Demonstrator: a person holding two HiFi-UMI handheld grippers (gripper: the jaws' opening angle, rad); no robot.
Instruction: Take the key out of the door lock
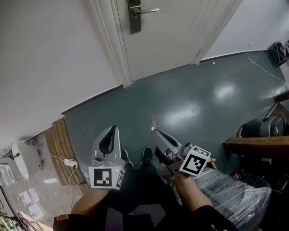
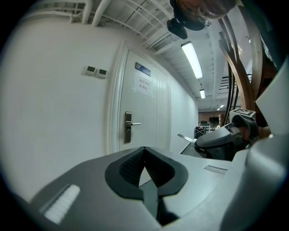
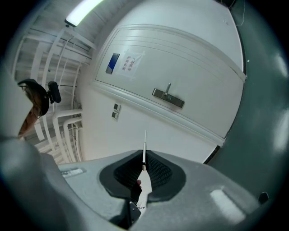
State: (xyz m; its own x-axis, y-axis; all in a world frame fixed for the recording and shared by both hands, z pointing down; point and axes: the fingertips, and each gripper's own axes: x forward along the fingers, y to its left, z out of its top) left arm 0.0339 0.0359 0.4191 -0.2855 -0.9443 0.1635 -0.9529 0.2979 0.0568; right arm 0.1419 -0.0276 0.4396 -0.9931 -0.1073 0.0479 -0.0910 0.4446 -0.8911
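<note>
1. One door [image 1: 167, 40], white and closed, is the landmark. It carries one lever handle [image 1: 145, 10] on a dark lock plate [image 1: 134, 19]. No key can be made out in the plate from any view.
2. One key [image 3: 144, 151]. Its thin blade sticks out from between the right gripper's jaws and points toward the door, well apart from the lock plate.
3. Right gripper [image 1: 155, 131], one of two, is held over the floor [image 1: 194, 99] well back from the door. Its jaws are pinched on the key. One hand [image 1: 189, 187] grasps it behind its marker cube [image 1: 195, 163].
4. Left gripper [image 1: 110, 131] is the second, also well back from the door and to the left of the right gripper. Its jaws are pressed together at the tips with nothing between them. It has its own marker cube [image 1: 106, 177].
5. Two small wall panels [image 2: 95, 71] sit side by side on the wall left of the door.
6. One paper notice [image 2: 144, 85] is on the door above the handle, with one small dark plate [image 2: 143, 68] over it.
</note>
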